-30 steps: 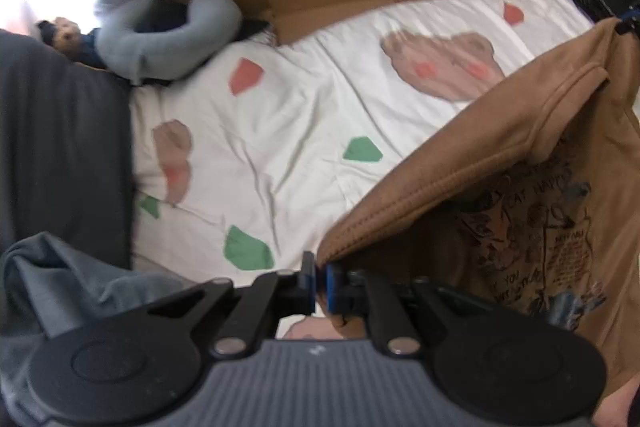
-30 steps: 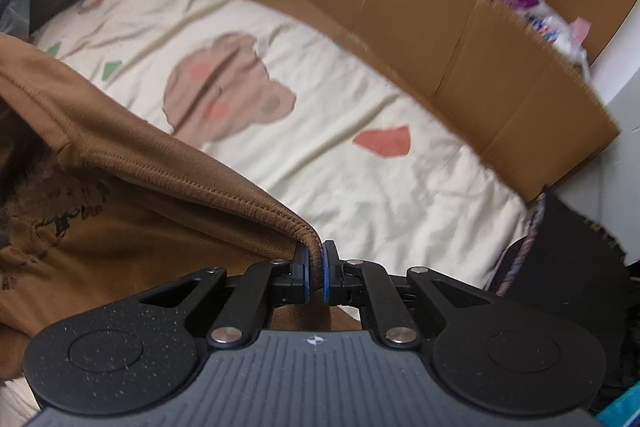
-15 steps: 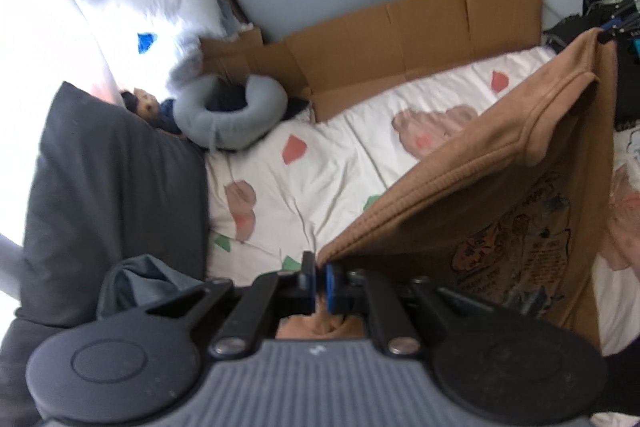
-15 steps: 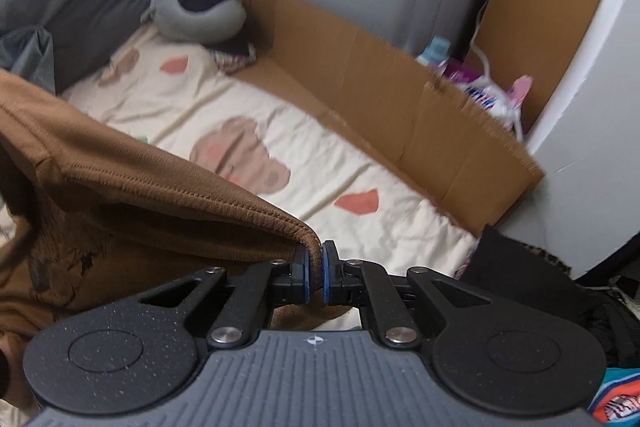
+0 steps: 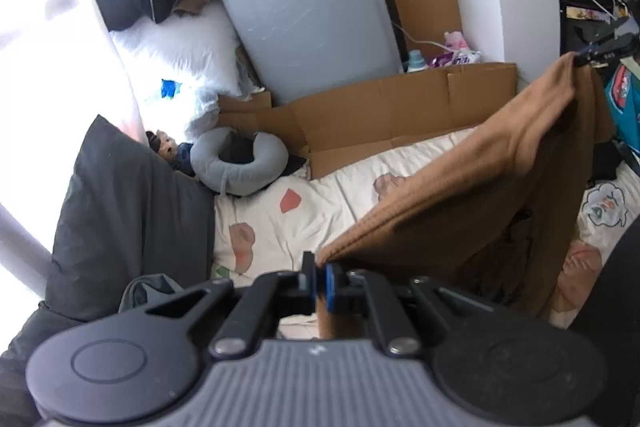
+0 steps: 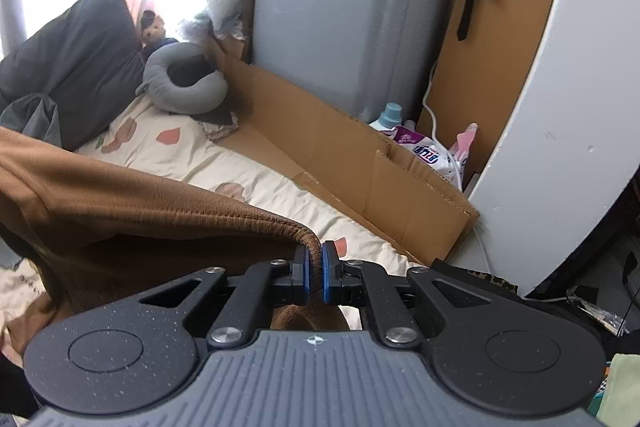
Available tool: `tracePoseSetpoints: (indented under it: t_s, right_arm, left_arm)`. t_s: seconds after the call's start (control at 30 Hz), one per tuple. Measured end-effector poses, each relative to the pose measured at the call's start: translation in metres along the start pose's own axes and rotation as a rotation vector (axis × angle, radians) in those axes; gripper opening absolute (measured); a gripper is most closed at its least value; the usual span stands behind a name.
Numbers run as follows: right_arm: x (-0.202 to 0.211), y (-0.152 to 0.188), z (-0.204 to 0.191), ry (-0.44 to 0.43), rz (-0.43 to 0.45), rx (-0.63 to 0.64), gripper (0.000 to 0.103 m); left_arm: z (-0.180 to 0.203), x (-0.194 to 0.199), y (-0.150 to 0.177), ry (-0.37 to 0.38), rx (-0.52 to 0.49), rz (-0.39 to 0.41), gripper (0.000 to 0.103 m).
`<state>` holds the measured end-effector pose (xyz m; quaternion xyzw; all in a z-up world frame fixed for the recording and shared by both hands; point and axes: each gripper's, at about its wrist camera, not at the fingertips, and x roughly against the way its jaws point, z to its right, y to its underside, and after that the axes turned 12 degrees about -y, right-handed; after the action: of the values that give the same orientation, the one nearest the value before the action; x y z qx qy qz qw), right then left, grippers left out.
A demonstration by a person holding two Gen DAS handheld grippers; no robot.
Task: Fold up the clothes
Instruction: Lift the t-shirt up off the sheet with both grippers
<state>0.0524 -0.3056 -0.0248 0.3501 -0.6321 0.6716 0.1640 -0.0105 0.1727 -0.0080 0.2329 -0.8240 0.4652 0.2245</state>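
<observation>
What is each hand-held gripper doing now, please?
Left hand-held gripper: closed on the brown T-shirt hem.
Right hand-held gripper: closed on the same hem.

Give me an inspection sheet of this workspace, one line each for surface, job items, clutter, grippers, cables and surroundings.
Surface: bed sheet, cream with bear and coloured patches.
Job's things: brown shirt, lifted and stretched between both grippers.
Clutter: grey neck pillow, dark pillow, grey garment, doll.
Grippers: left gripper and right gripper each shut on the shirt's edge.
Cables: white cable by the wall.
Surroundings: cardboard along the bed, grey appliance, detergent bottle.
</observation>
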Motion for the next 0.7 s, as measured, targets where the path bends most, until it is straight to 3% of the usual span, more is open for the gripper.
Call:
tracePoseSetpoints:
  t_s: [0.2, 0.7]
  right_arm:
    - [-0.041, 0.006, 0.003, 0.019, -0.065, 0.023, 0.004]
    - [-0.193, 0.015, 0.017, -0.005, -0.265, 0.094, 0.004]
  left_arm:
    - [0.011, -0.054, 0.012, 0.030, -0.025, -0.053, 0.005]
    - [0.020, -0.217, 0.046, 0.094, -0.002, -0.194, 0.005]
